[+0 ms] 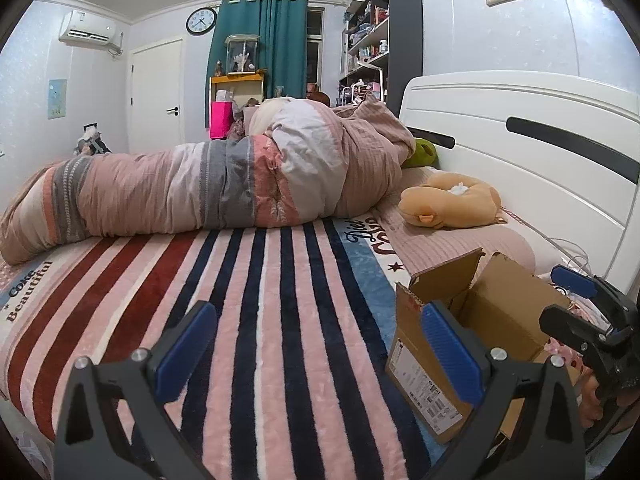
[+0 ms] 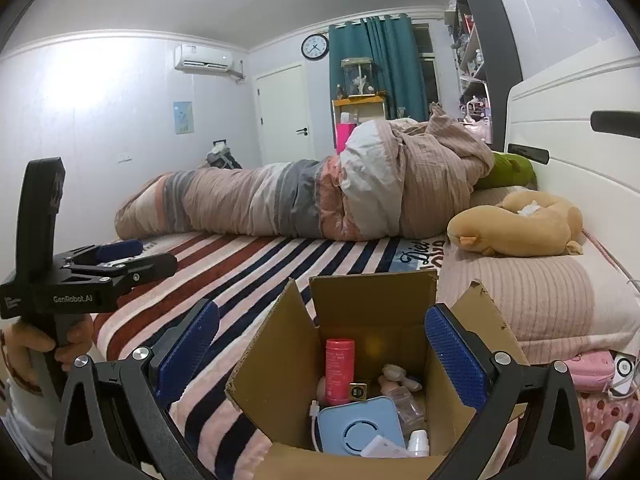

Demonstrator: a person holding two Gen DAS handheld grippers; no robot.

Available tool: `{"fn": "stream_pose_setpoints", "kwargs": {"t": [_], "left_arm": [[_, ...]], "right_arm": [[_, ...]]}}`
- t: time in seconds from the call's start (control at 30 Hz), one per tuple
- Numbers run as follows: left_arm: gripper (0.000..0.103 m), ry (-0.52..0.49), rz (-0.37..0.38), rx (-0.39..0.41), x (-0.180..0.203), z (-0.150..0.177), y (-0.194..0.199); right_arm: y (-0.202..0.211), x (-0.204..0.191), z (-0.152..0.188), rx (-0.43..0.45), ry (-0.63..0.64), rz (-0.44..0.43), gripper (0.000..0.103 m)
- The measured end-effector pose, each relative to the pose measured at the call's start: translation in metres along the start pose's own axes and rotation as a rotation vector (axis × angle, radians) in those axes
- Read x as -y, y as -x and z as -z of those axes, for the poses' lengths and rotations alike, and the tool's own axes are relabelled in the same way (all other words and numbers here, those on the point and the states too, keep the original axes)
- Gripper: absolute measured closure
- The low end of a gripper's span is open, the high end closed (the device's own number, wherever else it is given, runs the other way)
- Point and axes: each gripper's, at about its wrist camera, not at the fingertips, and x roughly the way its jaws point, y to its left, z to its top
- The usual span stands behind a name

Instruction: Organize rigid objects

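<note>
An open cardboard box (image 2: 372,312) stands on the striped bed near its front edge; it also shows in the left wrist view (image 1: 476,320). Inside are a red canister (image 2: 339,372), a light-blue square device (image 2: 360,428), a small white bottle (image 2: 418,442) and other small items. My right gripper (image 2: 320,356) is open and empty, just above and in front of the box opening; it also shows in the left wrist view (image 1: 588,304). My left gripper (image 1: 320,348) is open and empty over the striped blanket, left of the box; it also shows in the right wrist view (image 2: 120,256).
A rolled quilt (image 1: 208,188) lies across the bed's far side. A tan plush toy (image 1: 448,204) and a pink pillow (image 2: 532,300) lie by the white headboard (image 1: 520,140). Pink items and a cable (image 2: 600,372) sit right of the box. The striped blanket (image 1: 260,300) covers the bed.
</note>
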Motion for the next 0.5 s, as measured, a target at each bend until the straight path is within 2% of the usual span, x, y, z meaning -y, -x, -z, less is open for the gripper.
{"fn": "stream_pose_setpoints", "kwargs": {"t": [0.5], "left_arm": [[0.001,-0.003,-0.017,-0.001,-0.0003,0.0024,0.0012]], "right_arm": [[-0.0063,0.0006,0.0016,-0.014,0.001,-0.016,0.0]]}}
